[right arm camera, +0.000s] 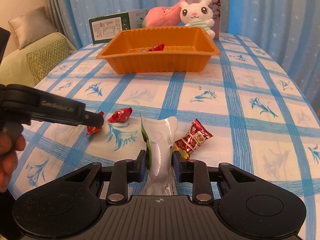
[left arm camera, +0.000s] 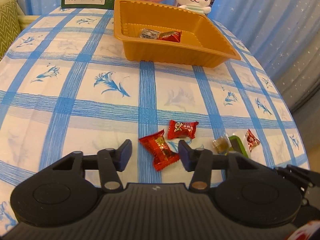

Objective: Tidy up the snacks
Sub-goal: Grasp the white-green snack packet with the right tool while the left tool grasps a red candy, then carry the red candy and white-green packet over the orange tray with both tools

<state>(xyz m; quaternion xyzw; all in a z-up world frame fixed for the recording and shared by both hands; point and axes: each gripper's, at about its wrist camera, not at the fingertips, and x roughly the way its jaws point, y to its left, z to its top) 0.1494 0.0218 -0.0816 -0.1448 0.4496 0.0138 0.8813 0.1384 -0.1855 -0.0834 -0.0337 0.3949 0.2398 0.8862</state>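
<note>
Silver packet (right arm camera: 160,156) between right jaws, clamped upright

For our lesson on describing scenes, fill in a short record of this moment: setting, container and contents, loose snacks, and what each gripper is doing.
setting: table with blue-checked cloth
container: orange tray, far side of table
tray contents: red candy and a grey-wrapped sweet
loose snacks: several wrapped candies near the grippers, among them a red candy wrapper
left gripper: jaws open either side of that wrapper
right gripper: jaws shut on a silver-and-green packet
background: white plush rabbit, green box
</note>
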